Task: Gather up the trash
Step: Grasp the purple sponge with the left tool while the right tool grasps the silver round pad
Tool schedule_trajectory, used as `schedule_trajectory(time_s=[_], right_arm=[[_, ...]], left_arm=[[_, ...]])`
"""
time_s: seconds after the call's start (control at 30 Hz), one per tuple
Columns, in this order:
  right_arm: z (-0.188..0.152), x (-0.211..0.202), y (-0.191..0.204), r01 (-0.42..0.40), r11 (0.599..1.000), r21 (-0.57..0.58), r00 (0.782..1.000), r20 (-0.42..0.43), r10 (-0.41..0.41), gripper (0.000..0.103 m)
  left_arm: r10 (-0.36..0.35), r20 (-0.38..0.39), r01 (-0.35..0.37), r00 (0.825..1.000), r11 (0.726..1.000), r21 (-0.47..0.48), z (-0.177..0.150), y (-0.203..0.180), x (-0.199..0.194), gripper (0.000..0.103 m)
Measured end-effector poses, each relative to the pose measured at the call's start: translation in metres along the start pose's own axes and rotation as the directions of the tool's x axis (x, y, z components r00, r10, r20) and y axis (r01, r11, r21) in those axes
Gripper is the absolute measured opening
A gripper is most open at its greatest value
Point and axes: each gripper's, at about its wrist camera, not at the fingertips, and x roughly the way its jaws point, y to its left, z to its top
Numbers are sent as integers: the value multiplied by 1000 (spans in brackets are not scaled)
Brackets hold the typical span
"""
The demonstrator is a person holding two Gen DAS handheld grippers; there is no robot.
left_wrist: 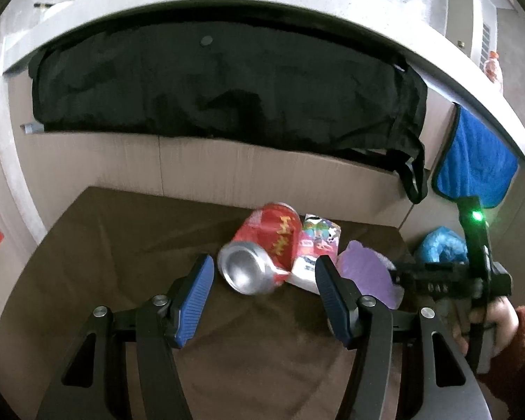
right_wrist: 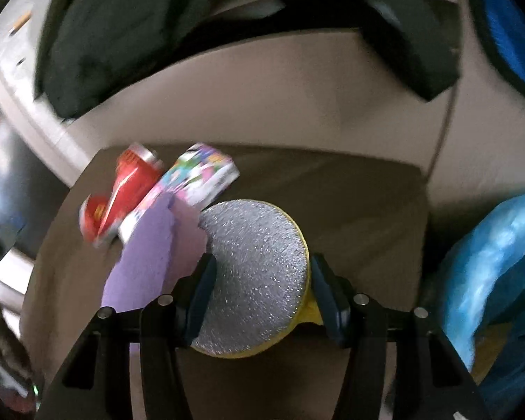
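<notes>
A crushed red drink can [left_wrist: 259, 248] lies on its side on the brown surface [left_wrist: 122, 245], its silver end between the fingertips of my open left gripper [left_wrist: 264, 266], untouched. Against the can rests a colourful small carton [left_wrist: 315, 241], then a torn purple sheet [left_wrist: 367, 273]. My right gripper [right_wrist: 262, 259] is shut on a round silver scouring pad with a yellow rim [right_wrist: 255, 273], low over the surface beside the purple sheet [right_wrist: 150, 255]. In the right wrist view the can [right_wrist: 122, 189] and carton [right_wrist: 196, 178] lie ahead to the left, blurred.
A black bag [left_wrist: 227, 87] hangs from the white table edge above a beige panel. A blue cloth [left_wrist: 472, 161] hangs at the right. A crumpled blue plastic bag [right_wrist: 500, 273] sits right of the brown surface. A hand in a red sleeve [left_wrist: 507, 329] holds the right gripper.
</notes>
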Motion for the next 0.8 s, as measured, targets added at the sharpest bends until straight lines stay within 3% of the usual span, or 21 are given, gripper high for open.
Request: schedule_trajectory(time_s=[0.2,0.4,0.5,0.7,0.8], right_arm=[[-18,-7,38,-85,992,-94,996,-42,81,52],[-26,-11,51,-46,990,-131,999,-34,42,52],[-26,-25,40,-25,995,-93,999,18,27,52],[-32,-61,13,-8,1000,-3,994,112,8,53],[-39,-78,1,8,1000,27,989,147,-12,53]], left_arm=[[-54,-69,47,996,994,-98,-10,23,12,61],[-164,-141,143,976,979,-147,-25,31,15,61],[-219,-167,196,961,970,-142,-33,21,11,61],[-292,-200,271,935,955,-122,-39,-14,16,74],[-278,-242,255,930,959,-122,-40,-32,30,78]])
